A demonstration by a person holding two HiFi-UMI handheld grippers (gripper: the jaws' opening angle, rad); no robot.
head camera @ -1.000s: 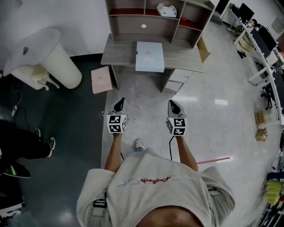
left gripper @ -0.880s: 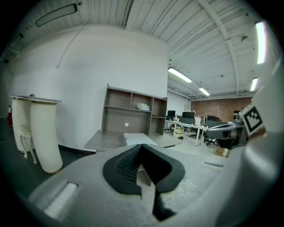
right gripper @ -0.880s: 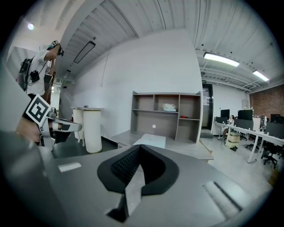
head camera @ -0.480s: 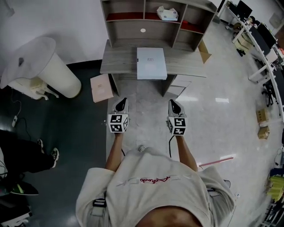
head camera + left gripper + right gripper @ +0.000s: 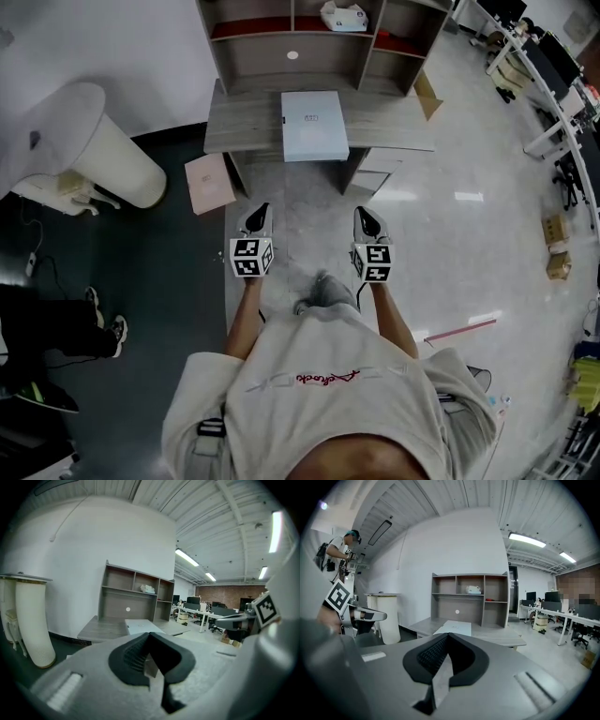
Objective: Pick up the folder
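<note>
Pale blue-white folder (image 5: 314, 125) flat on the grey desk (image 5: 244, 127), closed, below the shelves.

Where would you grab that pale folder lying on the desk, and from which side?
Probably its near edge, from the front: the folder lies flat on the desk and that edge seems to jut past the desk's front, leaving room for jaws.

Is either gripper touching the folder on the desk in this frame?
Apart. The head view shows the left gripper and right gripper, both shut, over the floor short of the desk, a stretch of floor between them and the folder.
</note>
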